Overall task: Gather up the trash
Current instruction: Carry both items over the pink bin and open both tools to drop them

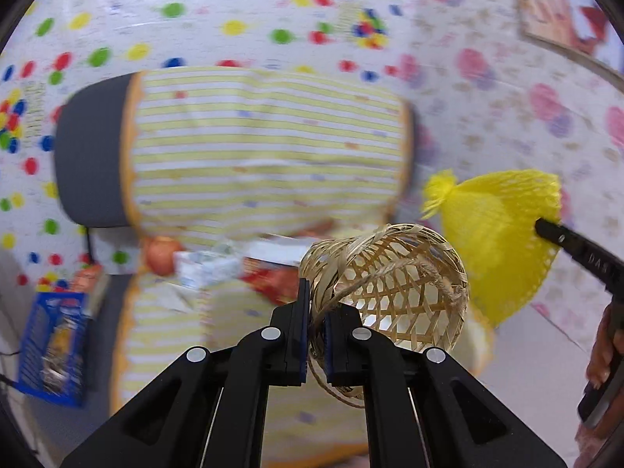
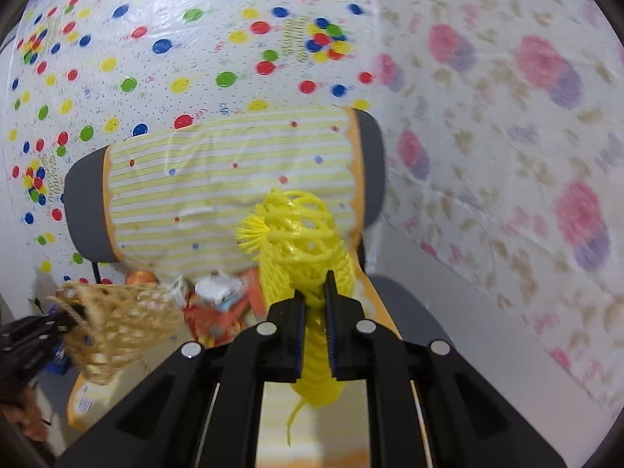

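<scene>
My left gripper (image 1: pixel 316 335) is shut on the rim of a small woven bamboo basket (image 1: pixel 394 284), held in the air on its side; the basket also shows at the lower left of the right wrist view (image 2: pixel 117 323). My right gripper (image 2: pixel 314 335) is shut on a yellow foam fruit net (image 2: pixel 308 241), held up in front of the chair. The net also shows in the left wrist view (image 1: pixel 495 234), to the right of the basket. On the chair seat lie crumpled white paper (image 2: pixel 218 288), red wrappers (image 2: pixel 210 319) and an orange fruit (image 1: pixel 162 257).
A grey chair (image 1: pixel 93 156) draped with a yellow-striped cloth (image 2: pixel 218 179) stands ahead. A blue crate (image 1: pixel 50 347) with items sits at the left on the floor. Patterned sheets (image 2: pixel 507 117) cover the walls. A picture frame (image 1: pixel 561 11) hangs at the upper right.
</scene>
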Demonstrator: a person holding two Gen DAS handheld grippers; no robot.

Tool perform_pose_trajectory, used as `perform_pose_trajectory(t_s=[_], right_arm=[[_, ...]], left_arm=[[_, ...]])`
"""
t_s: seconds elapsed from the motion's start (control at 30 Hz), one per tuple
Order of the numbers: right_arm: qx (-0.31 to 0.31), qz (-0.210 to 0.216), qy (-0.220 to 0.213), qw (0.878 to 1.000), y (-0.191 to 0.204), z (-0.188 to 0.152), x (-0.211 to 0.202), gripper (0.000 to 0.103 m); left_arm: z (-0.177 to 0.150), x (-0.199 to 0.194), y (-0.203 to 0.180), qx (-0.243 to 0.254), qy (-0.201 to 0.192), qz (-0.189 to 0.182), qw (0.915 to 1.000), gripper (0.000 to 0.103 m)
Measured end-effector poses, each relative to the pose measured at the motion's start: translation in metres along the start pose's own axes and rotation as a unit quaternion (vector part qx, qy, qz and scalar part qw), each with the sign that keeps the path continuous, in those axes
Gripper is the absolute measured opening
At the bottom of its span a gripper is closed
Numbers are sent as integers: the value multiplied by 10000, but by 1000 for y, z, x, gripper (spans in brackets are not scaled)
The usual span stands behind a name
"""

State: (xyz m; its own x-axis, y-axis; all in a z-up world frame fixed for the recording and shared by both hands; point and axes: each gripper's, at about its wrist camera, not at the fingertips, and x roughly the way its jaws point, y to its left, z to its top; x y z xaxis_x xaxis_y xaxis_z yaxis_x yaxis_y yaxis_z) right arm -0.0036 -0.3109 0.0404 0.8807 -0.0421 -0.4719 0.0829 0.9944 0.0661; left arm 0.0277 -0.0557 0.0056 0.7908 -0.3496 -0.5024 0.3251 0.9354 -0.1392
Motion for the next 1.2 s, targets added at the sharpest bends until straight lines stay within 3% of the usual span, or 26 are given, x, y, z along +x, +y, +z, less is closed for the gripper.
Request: perform_pose_trajectory(t_s=[0.2,0.4,0.57,0.77,0.83,0.9,1.07,1.2], right_arm=[[237,-776,190,9965,-40,-64,-63,10],[477,-1352,728,9870,-63,-130,-90,10],[648,-1466,1261,9790,-75,-179,-79,11],[780,-1360,1950,9682,-89,-225,-29,14],[898,-1294,2046,9661,-95,-231,-19,24],[1032,-1202,2119,9644,-101,-236,-11,44],[1162,-1123,2005,9663,-108,-228,-11,52],[1246,-1209,1666,9706,-120,-212,-33,55]], left_arm=[[-53,-12,-74,561,204,-792,9951,7],[-94,-5,-101,516,596,-1235,9892,7],[-116,0,-122,666,785,-1480,9836,7],[-135,14,-142,850,1071,-1530,9787,7],[-137,20,-146,903,1139,-1530,9775,7],[-140,27,-149,923,1245,-1519,9762,7],[-144,42,-162,1004,1507,-1619,9701,7],[-147,50,-174,1128,1609,-1721,9653,10]])
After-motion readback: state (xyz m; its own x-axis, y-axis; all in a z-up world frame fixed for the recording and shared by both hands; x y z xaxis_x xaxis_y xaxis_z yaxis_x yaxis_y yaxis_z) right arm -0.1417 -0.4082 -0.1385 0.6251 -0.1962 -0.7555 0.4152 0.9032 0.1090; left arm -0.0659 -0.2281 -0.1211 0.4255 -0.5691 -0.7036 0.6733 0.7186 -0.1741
